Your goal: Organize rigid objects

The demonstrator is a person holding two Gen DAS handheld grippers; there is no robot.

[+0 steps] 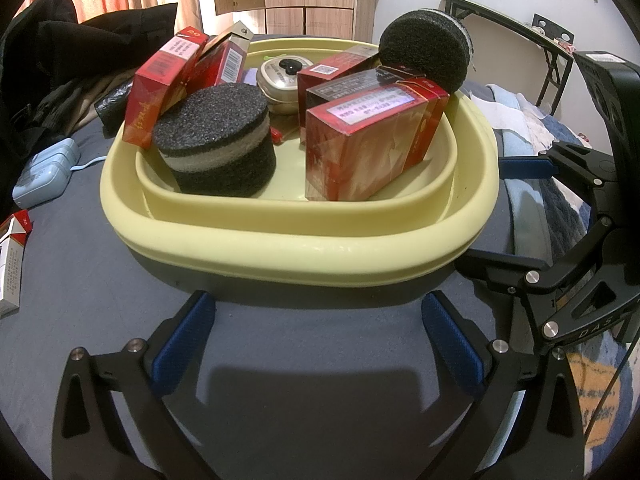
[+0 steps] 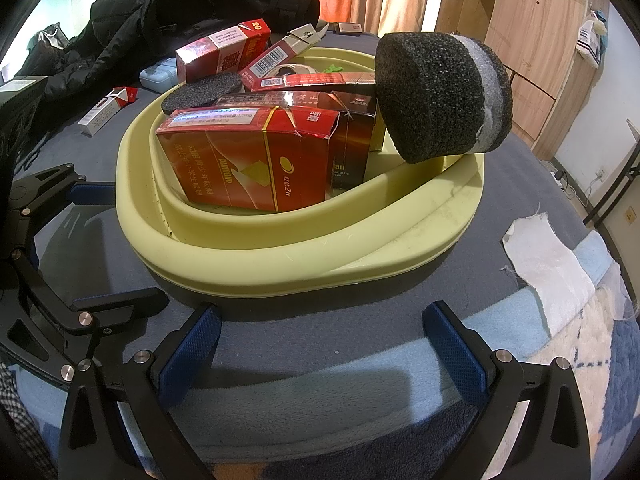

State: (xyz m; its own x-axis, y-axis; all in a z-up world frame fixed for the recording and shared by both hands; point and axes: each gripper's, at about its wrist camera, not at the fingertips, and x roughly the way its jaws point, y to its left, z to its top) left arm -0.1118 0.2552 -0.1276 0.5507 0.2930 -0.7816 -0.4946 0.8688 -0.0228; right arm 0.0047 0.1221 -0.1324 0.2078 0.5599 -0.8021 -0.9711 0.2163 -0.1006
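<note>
A: At 12 o'clock from the left claw [image 1: 318, 344], just beyond the fingertips: yellow basin [image 1: 280, 240] on the dark blue bed sheet [image 1: 80, 264]. Claw is released, nothing between the pads, not touching the basin.

B: Right claw [image 2: 320, 344]?

A: Same, spread wide and empty. Basin [image 2: 248, 268] at its 12 o'clock, near, rim not touched. The right claw also shows in the left view at 3 o'clock, beside the basin's right edge.

B: Contents?

A: Near red box [image 1: 372, 144] upright at the front right of the basin, dark brown box [image 1: 344, 90] just behind it, touching. Foam puck [image 1: 218, 140], black with a grey band, flat at front left. Second foam puck [image 1: 426, 54] tilted on the far right rim, leaning on the boxes. Two red boxes [image 1: 160, 92] tilted against the left wall. Round metal tin [image 1: 282, 78] at the back centre.

B: Outside the basin?

A: Light blue case [image 1: 44, 176] at 9 o'clock of the basin, apart from it. Red-and-white pack [image 1: 12, 264] at the far left edge. White cloth [image 2: 552, 264] at 3 o'clock in the right view. Black jacket [image 2: 192, 12] behind.
</note>
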